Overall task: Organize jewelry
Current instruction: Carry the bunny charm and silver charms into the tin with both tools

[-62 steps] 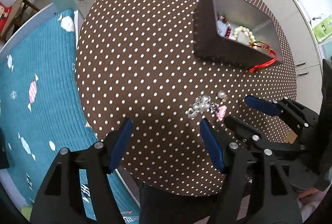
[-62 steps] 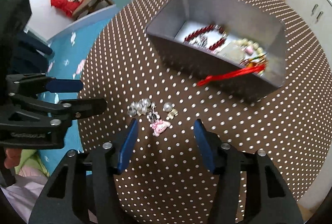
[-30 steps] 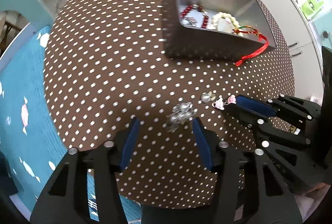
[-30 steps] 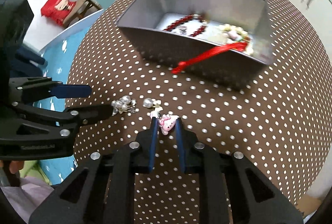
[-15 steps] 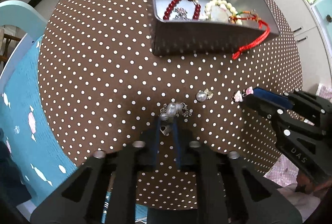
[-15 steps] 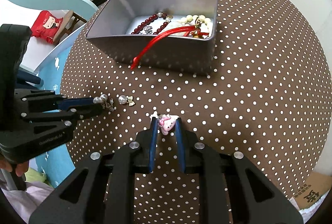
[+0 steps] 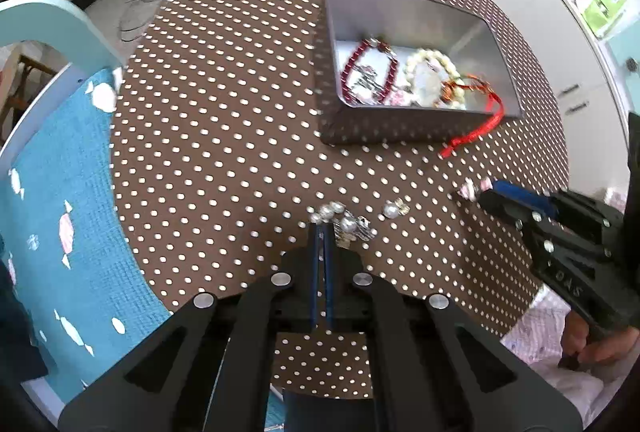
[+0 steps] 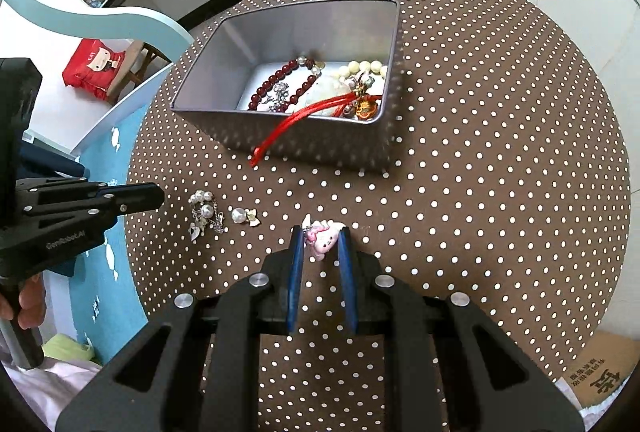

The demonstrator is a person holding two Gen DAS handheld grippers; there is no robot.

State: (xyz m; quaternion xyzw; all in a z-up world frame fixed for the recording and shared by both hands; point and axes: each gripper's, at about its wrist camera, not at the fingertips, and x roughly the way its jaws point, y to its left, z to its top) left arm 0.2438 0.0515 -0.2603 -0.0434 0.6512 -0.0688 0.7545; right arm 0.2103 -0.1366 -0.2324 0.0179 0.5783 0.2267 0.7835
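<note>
While the right hand-held gripper [image 8: 320,238] pinches a glossy pink charm [image 8: 322,236] above the dotted desk [image 8: 500,191], the left hand-held gripper [image 7: 322,228] is closed beside the pearl cluster [image 7: 334,216]. Beads fill the rectangular metal tin [image 8: 320,147].

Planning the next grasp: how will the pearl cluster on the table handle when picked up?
The pearl cluster looks like round beads on a fine chain, so it will probably dangle limply. The smooth pearls may slip from the left claw. The lone pearl nearby could roll if nudged.
</note>
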